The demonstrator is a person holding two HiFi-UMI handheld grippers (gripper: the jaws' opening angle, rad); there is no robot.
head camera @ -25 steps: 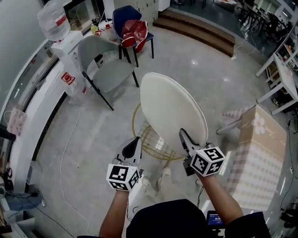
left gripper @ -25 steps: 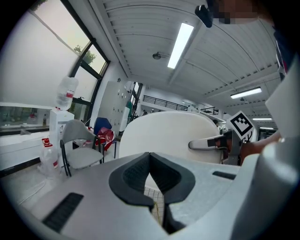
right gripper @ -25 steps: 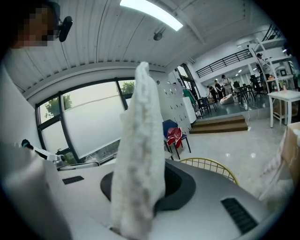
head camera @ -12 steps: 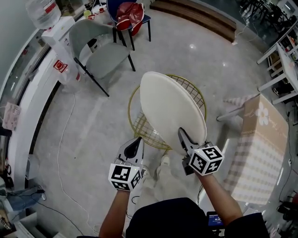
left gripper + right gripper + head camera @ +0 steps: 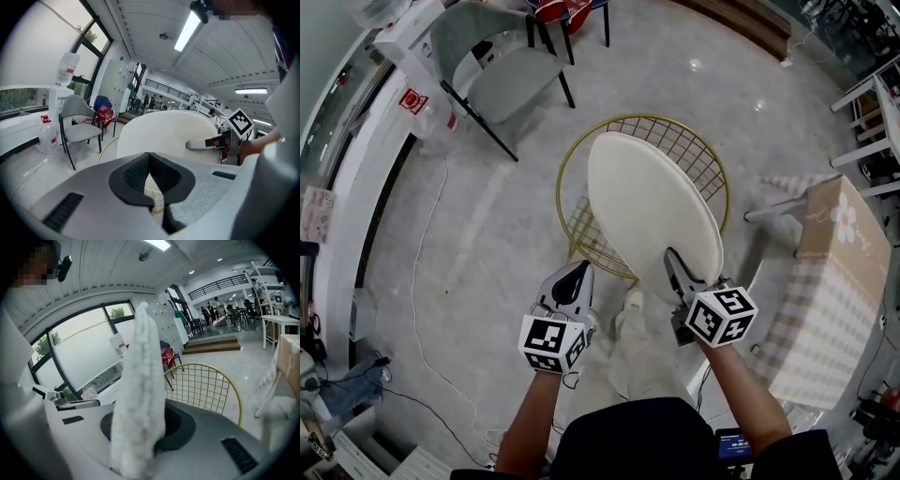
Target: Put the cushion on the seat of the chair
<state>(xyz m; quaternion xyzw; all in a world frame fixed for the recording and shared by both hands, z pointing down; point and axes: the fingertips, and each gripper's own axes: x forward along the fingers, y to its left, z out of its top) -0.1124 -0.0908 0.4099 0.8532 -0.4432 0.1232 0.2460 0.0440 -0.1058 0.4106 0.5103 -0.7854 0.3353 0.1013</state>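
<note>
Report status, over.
Right gripper clamped on cushion. Left gripper shut, empty. Cushion tilted above wire chair, not seated. Nothing seen blocking.

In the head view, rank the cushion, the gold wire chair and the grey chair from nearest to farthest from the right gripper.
1. cushion: clamped in the right gripper itself, stretching away from it.
2. gold wire chair: just under and beyond the cushion.
3. grey chair: far off at the upper left.
</note>
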